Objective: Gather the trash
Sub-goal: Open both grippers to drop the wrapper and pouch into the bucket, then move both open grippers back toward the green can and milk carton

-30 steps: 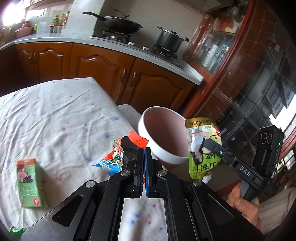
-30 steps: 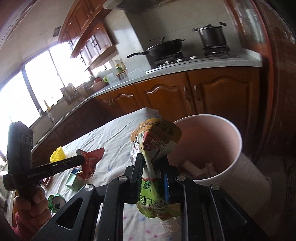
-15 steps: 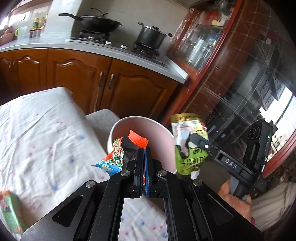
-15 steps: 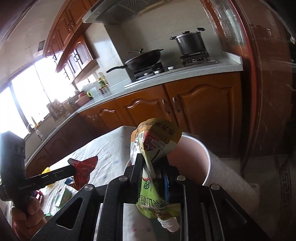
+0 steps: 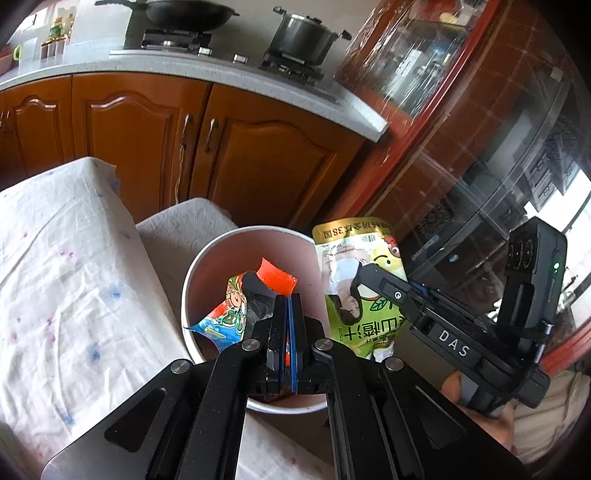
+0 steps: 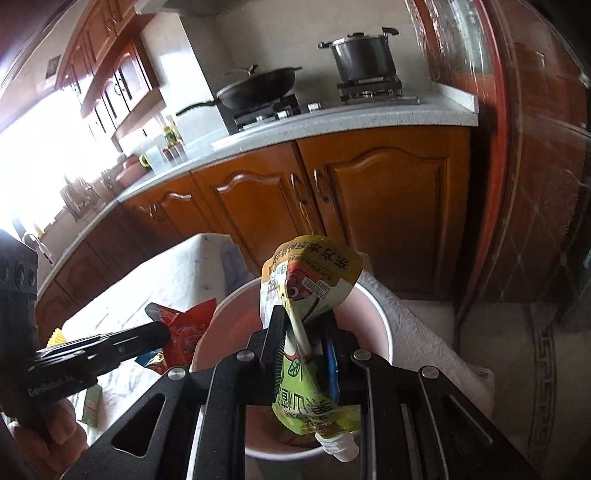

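Observation:
A pink round trash bin (image 5: 207,266) (image 6: 373,314) stands beside the cloth-covered table. My left gripper (image 5: 287,301) is shut on a red and blue snack wrapper (image 5: 232,306) and hangs over the bin's mouth. My right gripper (image 6: 301,321) is shut on a green and yellow drink pouch (image 6: 310,280), spout end down, also over the bin. In the left wrist view the pouch (image 5: 354,280) hangs at the bin's right rim in the right gripper (image 5: 369,275). In the right wrist view the left gripper (image 6: 162,330) holds the wrapper (image 6: 184,325) at the bin's left rim.
The table (image 5: 59,266) with a white spotted cloth lies to the left. A green carton (image 6: 90,402) and a yellow item (image 6: 55,336) rest on it. Wooden kitchen cabinets (image 5: 236,155) with a wok (image 5: 184,13) and a pot (image 5: 303,33) on the stove stand behind. A glass-fronted cabinet (image 5: 480,155) rises at the right.
Both grippers have moved from over the table toward the bin, and now hold the wrapper and the pouch over its mouth. The green carton has slid out of the left wrist view.

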Demonstrator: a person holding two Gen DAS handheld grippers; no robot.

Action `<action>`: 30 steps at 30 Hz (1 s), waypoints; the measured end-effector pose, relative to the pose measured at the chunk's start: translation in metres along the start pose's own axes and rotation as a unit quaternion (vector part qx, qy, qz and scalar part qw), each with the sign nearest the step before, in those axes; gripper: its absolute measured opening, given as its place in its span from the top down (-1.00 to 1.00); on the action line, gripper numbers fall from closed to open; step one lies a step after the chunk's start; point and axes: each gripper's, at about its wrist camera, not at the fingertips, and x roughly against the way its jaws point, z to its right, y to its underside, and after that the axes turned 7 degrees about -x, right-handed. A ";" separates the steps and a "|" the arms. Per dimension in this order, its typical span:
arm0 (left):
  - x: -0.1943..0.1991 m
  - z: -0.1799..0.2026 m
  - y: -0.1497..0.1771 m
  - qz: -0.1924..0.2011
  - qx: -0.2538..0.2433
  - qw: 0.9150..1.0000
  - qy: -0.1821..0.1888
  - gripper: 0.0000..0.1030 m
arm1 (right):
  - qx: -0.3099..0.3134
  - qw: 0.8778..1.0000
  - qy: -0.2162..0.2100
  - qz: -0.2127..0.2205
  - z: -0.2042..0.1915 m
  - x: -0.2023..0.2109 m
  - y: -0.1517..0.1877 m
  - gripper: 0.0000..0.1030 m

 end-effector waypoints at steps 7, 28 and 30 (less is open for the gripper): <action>-0.020 -0.004 0.002 -0.024 0.003 1.000 -0.006 0.99 | 0.015 0.999 0.011 -0.028 -0.002 -0.017 0.000 0.62; -0.017 -0.008 0.014 -0.035 0.007 0.999 -0.010 0.57 | 0.005 0.999 0.014 -0.052 0.006 -0.019 0.006 0.34; -0.012 -0.010 0.016 -0.032 0.009 0.999 -0.013 0.57 | 0.001 0.999 0.011 -0.050 0.006 -0.017 0.008 0.34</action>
